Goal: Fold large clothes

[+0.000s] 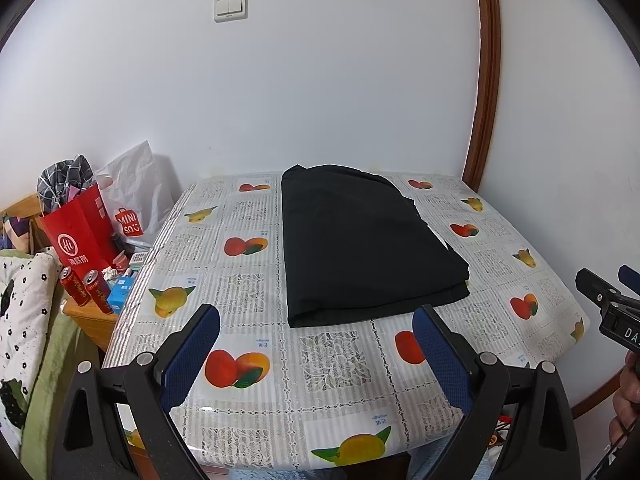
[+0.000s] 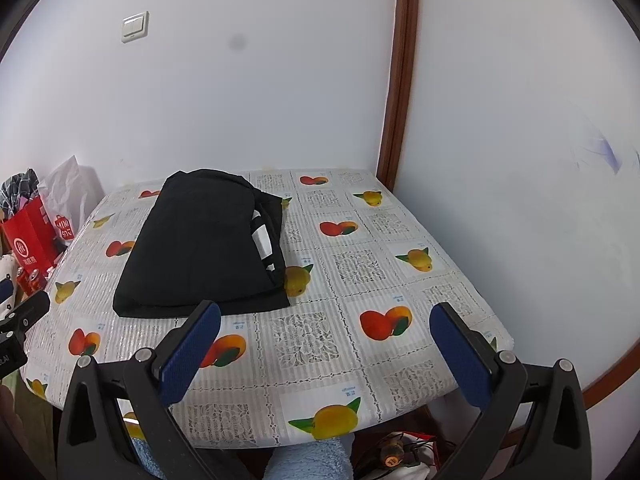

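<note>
A black garment point(image 1: 360, 248) lies folded into a flat rectangle on the table point(image 1: 328, 364) with the fruit-print cloth, toward the far wall. In the right wrist view the garment point(image 2: 200, 248) shows a white printed patch at its right edge. My left gripper point(image 1: 316, 316) is open and empty, above the table's near part, just short of the garment's near edge. My right gripper point(image 2: 326, 314) is open and empty, above the table to the right of the garment. The right gripper also shows at the right edge of the left wrist view point(image 1: 608, 276).
A red paper bag point(image 1: 80, 232), a white Miniso bag point(image 1: 128, 200) and two red cans point(image 1: 86, 292) stand on a low wooden stand left of the table. A white wall and a brown door frame point(image 1: 484, 100) are behind. The table cloth also shows in the right wrist view point(image 2: 360, 280).
</note>
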`<state>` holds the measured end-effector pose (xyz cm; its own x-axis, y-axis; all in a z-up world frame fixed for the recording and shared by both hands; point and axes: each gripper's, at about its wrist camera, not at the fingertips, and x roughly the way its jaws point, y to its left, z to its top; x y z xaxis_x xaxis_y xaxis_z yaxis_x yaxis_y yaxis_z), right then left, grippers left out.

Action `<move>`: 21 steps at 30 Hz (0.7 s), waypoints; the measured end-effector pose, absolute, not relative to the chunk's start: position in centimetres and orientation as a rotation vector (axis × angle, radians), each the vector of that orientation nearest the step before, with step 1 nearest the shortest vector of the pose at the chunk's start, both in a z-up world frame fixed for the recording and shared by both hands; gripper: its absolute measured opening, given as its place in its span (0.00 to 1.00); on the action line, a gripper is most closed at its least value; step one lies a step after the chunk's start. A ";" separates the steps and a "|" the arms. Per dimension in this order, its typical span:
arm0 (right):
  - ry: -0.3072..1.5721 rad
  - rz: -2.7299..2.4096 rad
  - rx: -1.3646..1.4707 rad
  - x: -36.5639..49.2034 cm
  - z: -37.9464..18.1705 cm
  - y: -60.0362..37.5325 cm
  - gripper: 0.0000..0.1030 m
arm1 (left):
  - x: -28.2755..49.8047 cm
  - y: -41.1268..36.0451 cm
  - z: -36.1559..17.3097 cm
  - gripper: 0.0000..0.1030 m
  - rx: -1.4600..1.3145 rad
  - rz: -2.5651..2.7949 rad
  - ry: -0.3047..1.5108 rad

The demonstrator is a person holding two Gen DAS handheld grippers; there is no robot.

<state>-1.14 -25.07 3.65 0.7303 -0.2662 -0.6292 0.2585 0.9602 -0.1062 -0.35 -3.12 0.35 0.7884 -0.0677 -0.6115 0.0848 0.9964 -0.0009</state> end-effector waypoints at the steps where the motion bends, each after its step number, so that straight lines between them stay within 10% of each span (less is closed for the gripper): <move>1: 0.696 -0.288 -0.010 -1.1 3.6 -25.1 1.00 | -0.4 -3.0 0.4 0.95 0.026 -0.083 0.658; 21: 0.715 -0.253 -0.001 -1.0 3.1 -24.6 1.00 | -0.7 -1.6 0.9 0.95 0.014 -0.070 0.655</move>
